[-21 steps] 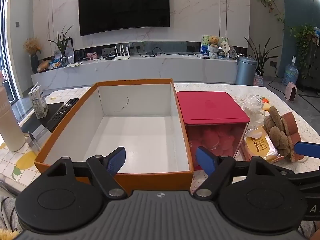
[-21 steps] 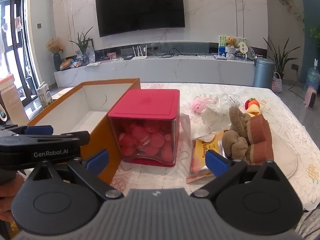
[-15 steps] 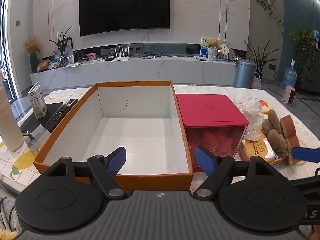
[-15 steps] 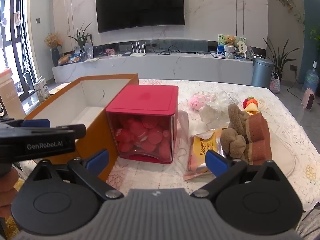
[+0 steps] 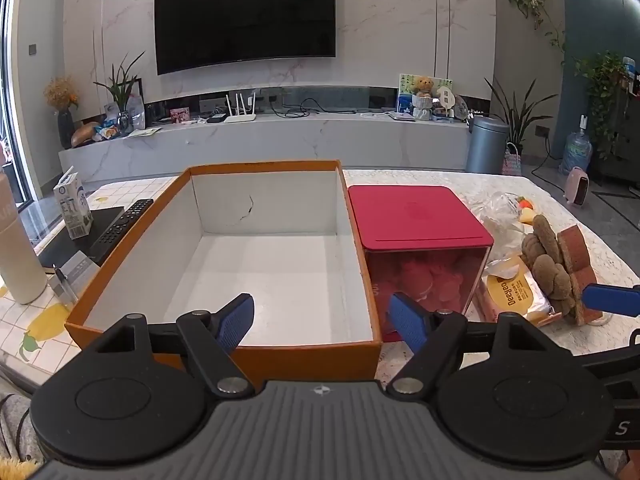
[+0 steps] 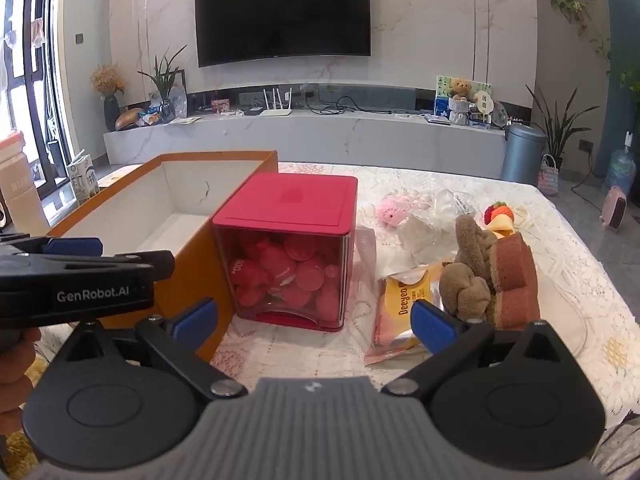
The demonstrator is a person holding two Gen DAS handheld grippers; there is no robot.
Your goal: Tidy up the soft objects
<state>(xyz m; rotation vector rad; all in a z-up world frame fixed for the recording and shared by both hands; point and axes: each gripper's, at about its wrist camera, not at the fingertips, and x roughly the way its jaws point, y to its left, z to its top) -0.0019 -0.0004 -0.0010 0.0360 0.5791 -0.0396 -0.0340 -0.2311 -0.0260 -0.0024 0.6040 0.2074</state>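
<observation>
An empty orange box (image 5: 224, 336) (image 6: 200, 280) with a white inside stands on the table. To its right is a clear box with a red lid (image 5: 416, 216) (image 6: 296, 204), full of red round pieces. Right of that lie a brown plush twist (image 6: 468, 276) (image 5: 548, 264), a brick-red sponge cake (image 6: 514, 276), a yellow snack packet (image 6: 404, 300) (image 5: 512, 292), a pink knitted toy (image 6: 394, 208) and a small fruit toy (image 6: 498, 214). My left gripper (image 5: 322, 318) hovers open at the orange box's near edge. My right gripper (image 6: 314, 320) is open in front of the red-lidded box, nothing between its fingers.
Crumpled clear plastic bags (image 6: 436, 216) lie behind the plush. Left of the orange box are a remote (image 5: 122, 226), a milk carton (image 5: 74, 210) and a white bottle (image 5: 18, 264). The lace-covered table (image 6: 560, 280) stretches right. A hand (image 6: 16, 364) holds the left gripper's handle.
Both grippers have drawn back a little and risen, so the boxes and toys sit slightly lower and farther in view. The jaws stayed wide and nothing on the table moved.
</observation>
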